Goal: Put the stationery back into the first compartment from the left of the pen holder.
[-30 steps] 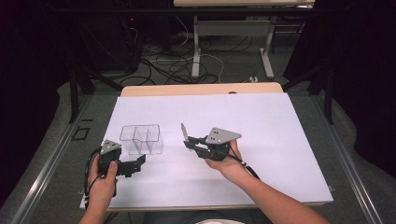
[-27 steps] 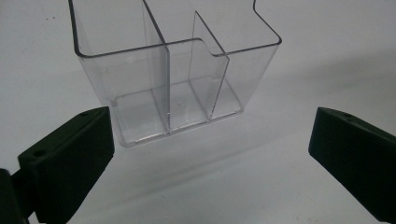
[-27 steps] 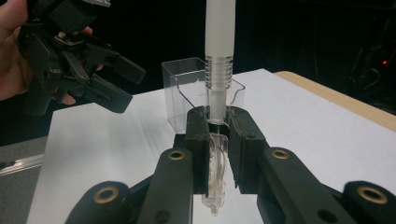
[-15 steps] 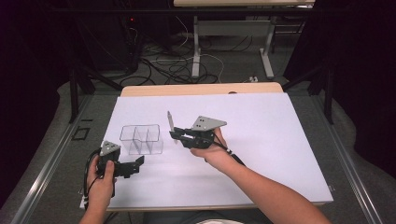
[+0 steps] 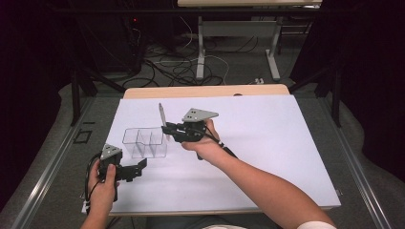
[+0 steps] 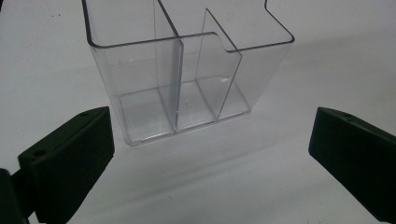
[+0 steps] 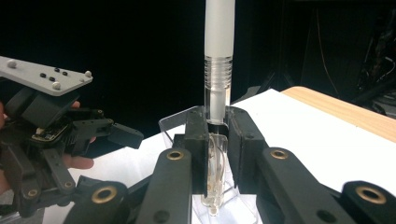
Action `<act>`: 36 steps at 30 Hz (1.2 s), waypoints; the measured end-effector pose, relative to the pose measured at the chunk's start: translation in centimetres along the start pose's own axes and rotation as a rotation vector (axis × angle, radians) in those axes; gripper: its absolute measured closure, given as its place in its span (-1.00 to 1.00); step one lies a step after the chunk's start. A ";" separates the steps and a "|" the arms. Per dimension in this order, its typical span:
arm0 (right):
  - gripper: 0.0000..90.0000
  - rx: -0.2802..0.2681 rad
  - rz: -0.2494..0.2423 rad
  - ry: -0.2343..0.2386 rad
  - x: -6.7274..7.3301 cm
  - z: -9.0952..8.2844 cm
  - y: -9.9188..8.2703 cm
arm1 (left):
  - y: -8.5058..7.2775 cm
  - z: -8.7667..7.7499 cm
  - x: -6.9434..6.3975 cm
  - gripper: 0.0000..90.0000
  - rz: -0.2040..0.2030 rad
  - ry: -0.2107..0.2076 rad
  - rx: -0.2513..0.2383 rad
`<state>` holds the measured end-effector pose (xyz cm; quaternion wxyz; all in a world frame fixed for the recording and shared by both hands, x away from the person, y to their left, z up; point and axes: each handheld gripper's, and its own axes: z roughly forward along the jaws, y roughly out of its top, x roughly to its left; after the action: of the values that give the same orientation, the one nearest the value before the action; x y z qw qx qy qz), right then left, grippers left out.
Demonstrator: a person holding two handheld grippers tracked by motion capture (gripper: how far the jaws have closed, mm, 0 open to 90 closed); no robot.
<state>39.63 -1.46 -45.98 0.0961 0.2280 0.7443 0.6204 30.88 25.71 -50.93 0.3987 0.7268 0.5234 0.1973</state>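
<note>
Right tool (image 5: 168,129), clenched on an upright pen (image 5: 162,116) above the clear organizer (image 5: 144,143), risked clipping a divider and tipping it, the released left tool (image 5: 139,167) giving no support.

— What is found in the way on the table (image 5: 267,143)?
— Only the clear organizer (image 5: 144,142), flanked by the left gripper (image 5: 138,168) and right gripper (image 5: 168,130).
— Free room?
— The right half is left open.

Table: (image 5: 205,90) a wooden top is seen, bare along its 12 o'clock edge.
Sheet: (image 5: 267,143) a white sheet is spread over nearly all of the top.
Organizer: (image 5: 144,142) a clear, three-compartment box is stood upright on the sheet toward 9 o'clock.
</note>
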 end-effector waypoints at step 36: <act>0.76 0.042 -0.004 0.016 3.0 8.7 1.5 | -0.3 -0.3 0.3 -0.99 -0.005 0.028 0.002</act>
<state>41.03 7.78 -45.96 0.0865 0.2233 0.7584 0.6063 30.60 26.18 -50.99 0.3911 0.7231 0.5307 0.2060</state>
